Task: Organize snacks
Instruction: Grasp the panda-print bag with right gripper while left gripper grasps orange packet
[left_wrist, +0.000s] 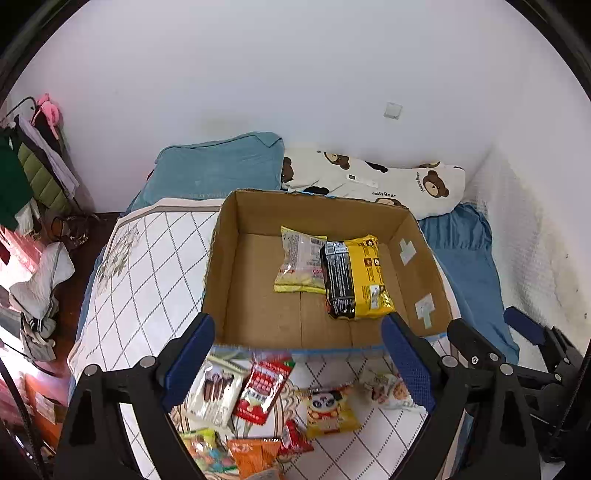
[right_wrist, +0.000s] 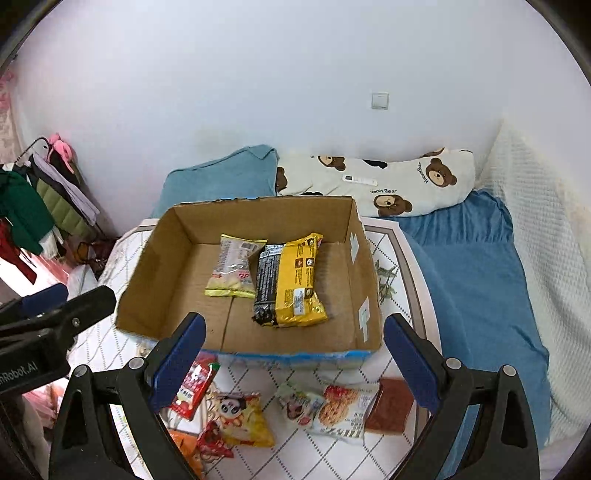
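Snacks (right_wrist: 243, 419) before cardboard box (right_wrist: 184, 236), both grippers wide apart, empty.

Brown box (left_wrist: 258, 295); yellow-black packet (left_wrist: 356, 278); bear-print pillow (left_wrist: 406, 181); blue sheet (right_wrist: 476, 280).

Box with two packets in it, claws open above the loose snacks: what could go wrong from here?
1. The loose snacks overlap: the red packet lies partly on the white packet, so the left claw might pinch both.
2. The box sits on a soft quilt; a bump on its near wall could shift it.
3. The yellow packet already overlaps the pale packet, so later drops may pile unevenly.
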